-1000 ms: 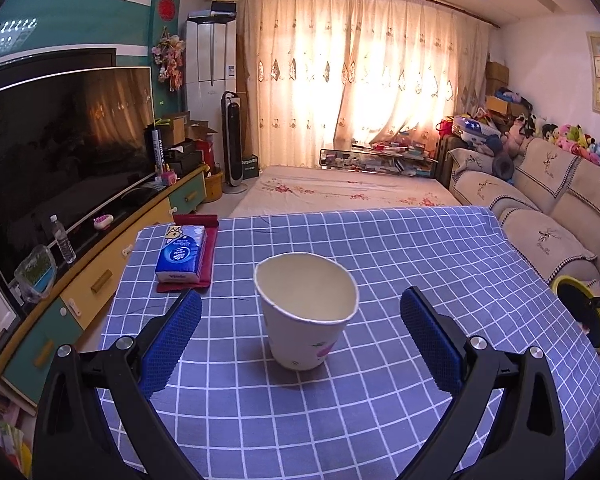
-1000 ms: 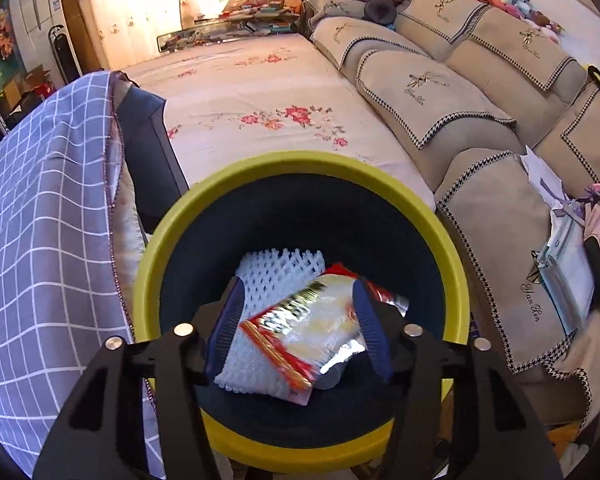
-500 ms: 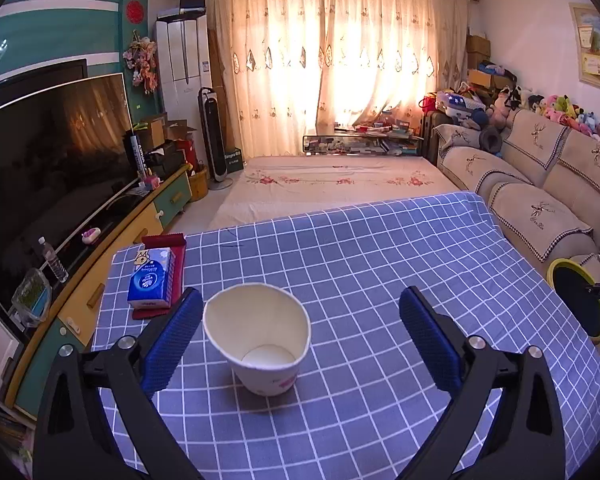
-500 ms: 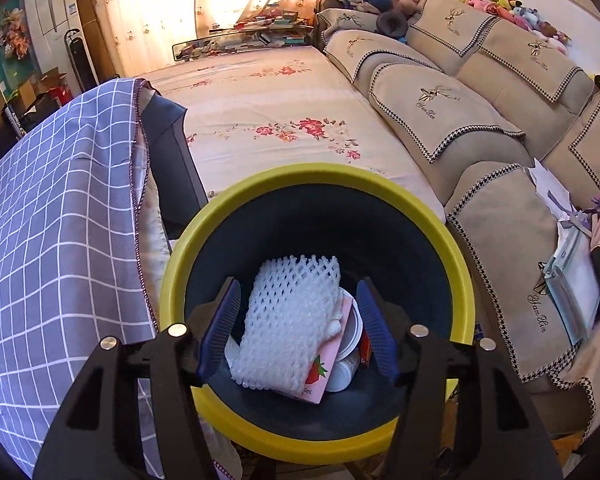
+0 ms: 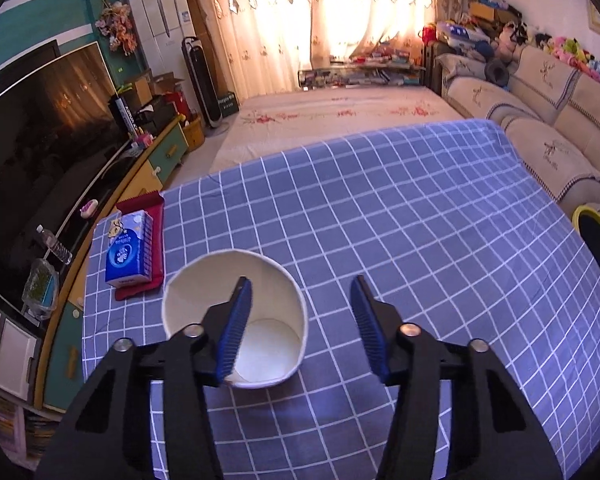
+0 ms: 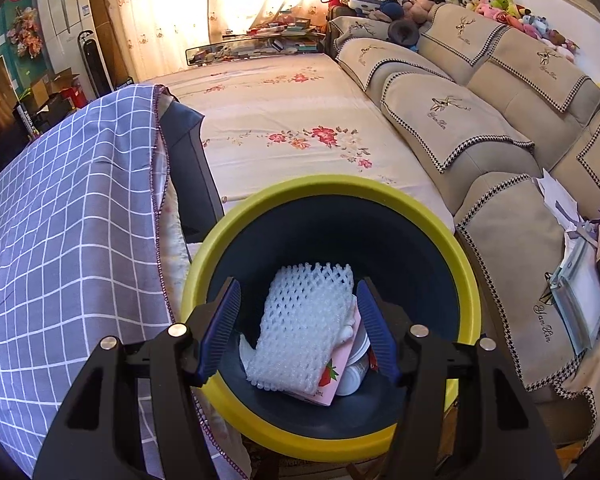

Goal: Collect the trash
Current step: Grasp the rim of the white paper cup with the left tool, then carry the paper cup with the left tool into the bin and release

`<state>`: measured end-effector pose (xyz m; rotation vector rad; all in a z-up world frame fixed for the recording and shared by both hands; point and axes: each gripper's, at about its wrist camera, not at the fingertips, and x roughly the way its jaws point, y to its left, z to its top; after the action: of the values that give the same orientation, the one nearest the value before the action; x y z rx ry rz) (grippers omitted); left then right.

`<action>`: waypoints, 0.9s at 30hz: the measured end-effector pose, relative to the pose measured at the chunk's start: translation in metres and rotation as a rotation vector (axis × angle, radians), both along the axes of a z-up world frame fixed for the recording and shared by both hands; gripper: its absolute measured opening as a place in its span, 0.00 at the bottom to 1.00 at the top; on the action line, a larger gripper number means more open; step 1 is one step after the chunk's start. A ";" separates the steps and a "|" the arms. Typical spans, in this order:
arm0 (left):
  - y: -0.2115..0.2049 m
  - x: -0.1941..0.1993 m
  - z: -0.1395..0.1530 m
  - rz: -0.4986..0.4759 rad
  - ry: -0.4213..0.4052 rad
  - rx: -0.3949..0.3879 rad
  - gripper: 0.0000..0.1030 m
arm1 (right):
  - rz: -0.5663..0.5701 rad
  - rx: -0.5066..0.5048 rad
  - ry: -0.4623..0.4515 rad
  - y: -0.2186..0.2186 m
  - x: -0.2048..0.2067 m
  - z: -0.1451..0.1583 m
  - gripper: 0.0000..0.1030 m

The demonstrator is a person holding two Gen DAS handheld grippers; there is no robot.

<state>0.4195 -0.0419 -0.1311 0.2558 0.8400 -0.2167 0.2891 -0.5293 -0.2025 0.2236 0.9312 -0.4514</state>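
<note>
One snack wrapper gone from the right gripper [image 6: 298, 326] — jaws now spread over the bin [image 6: 466, 264]; left gripper [image 5: 300, 330], jaws spread, now straddles the paper cup [image 5: 188, 300] rim — next pickup.

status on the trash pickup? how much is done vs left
Done: foam net, a strawberry-print carton and other scraps lie in the yellow-rimmed bin; the right gripper hangs open and empty over it.
In hand: the left gripper is open, one finger inside the paper cup, the other outside its rim, not yet closed.
Left: grip the cup and bin it. The tissue pack probably stays.
</note>
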 end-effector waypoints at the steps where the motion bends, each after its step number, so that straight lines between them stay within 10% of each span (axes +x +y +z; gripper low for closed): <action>1: -0.002 0.001 -0.004 0.000 0.011 0.010 0.38 | 0.001 0.001 -0.001 0.000 -0.001 0.000 0.56; 6: -0.003 0.001 -0.007 0.000 0.018 0.046 0.09 | 0.004 0.005 -0.011 0.001 -0.005 0.002 0.56; 19: -0.050 -0.041 0.050 -0.160 -0.086 -0.056 0.08 | 0.007 0.012 -0.099 0.002 -0.036 0.028 0.56; 27: -0.171 -0.074 0.077 -0.430 -0.127 -0.106 0.08 | -0.029 -0.010 -0.179 -0.008 -0.085 0.056 0.56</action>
<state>0.3455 -0.2132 -0.0537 0.3455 0.6379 -0.6385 0.2040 -0.5374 -0.1461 0.2642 0.7510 -0.4549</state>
